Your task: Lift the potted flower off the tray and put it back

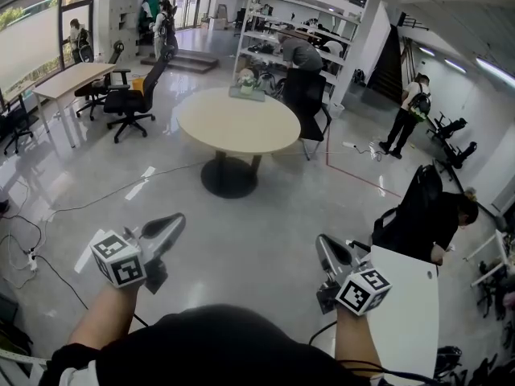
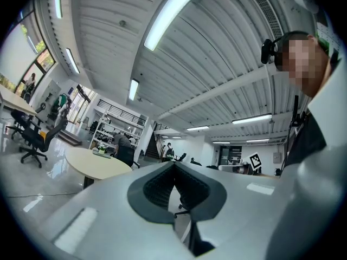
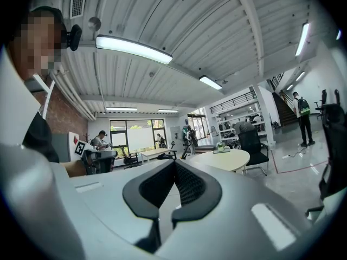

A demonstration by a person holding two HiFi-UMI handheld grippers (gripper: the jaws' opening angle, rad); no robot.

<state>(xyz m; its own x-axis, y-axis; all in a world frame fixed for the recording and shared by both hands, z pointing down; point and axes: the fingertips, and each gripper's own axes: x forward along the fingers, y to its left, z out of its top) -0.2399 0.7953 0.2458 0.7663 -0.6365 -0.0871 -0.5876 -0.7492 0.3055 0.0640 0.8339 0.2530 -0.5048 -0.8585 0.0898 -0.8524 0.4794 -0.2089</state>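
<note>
Two closed, empty claws, left claw (image 1: 178, 219) and right claw (image 1: 323, 241); the potted flower (image 1: 246, 79) stands upright on its tray (image 1: 247, 95).

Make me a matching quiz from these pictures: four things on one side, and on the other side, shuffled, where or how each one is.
Things:
1. potted flower
2. round table
3. left tool
4. black office chair

Place, colour or state:
A. shut, holding nothing
B. cream-coloured top on a dark base
C. on the tray at the table's far edge
D. on the floor to the table's left, near the long desk

Pairs: 1-C, 2-B, 3-A, 4-D
</note>
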